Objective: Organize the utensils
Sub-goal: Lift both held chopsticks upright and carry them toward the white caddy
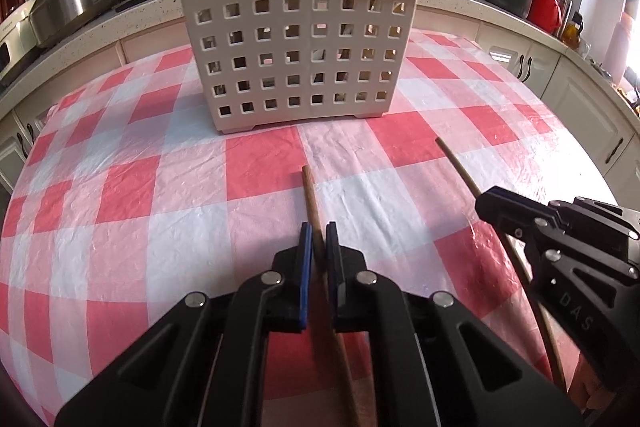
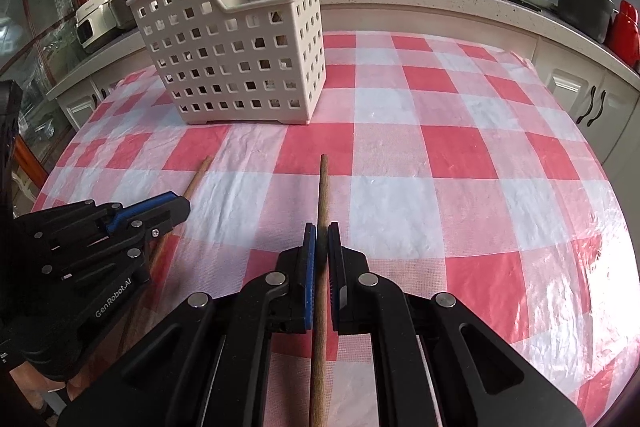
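Left wrist view: left fingers (image 1: 316,241) clenched on a wooden utensil handle (image 1: 310,195); right fingers (image 2: 321,241) grasp another handle (image 2: 323,187). Perforated basket (image 1: 288,39) stands ahead; lift handles clear before tipping in.

Matt brown wooden stick (image 1: 311,205), second darker wooden stick (image 2: 322,195), perforated smooth cream plastic basket (image 1: 296,39), glossy crinkled plastic sheet over checked tabletop (image 2: 460,187), matt black plastic grippers with blue rubbery fingers (image 2: 309,259)

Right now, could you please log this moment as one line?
left tool: shut on stick | right tool: shut on stick | basket: upright on table
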The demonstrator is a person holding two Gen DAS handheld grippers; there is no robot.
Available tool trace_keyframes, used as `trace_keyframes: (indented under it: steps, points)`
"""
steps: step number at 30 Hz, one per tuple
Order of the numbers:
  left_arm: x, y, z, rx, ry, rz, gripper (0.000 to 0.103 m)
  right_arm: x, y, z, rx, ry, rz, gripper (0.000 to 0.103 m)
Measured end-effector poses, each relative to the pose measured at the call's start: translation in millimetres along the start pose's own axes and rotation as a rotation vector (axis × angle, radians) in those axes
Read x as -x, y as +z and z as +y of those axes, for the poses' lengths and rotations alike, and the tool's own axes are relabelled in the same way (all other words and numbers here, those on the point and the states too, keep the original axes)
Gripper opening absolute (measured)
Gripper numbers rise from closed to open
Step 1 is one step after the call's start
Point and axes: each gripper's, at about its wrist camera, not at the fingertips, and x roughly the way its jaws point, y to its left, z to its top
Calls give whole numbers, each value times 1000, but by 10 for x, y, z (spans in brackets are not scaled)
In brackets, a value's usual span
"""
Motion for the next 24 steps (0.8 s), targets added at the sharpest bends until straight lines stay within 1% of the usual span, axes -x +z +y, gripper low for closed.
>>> trace_keyframes:
  steps: [5, 12, 18, 24]
  points:
    - [227, -48, 154, 45, -16, -56, 7, 177, 70, 51, -9, 18, -66, 5]
    - [760, -93, 382, 95, -17, -176, 7, 481, 165, 166, -15, 55, -149, 5]
    - [1143, -117, 423, 103, -19, -253, 7, 777, 223, 325, 13, 75, -215, 5]
    - [1343, -156, 381, 87, -13, -294, 7, 967, 235, 434, 40, 82, -248, 5]
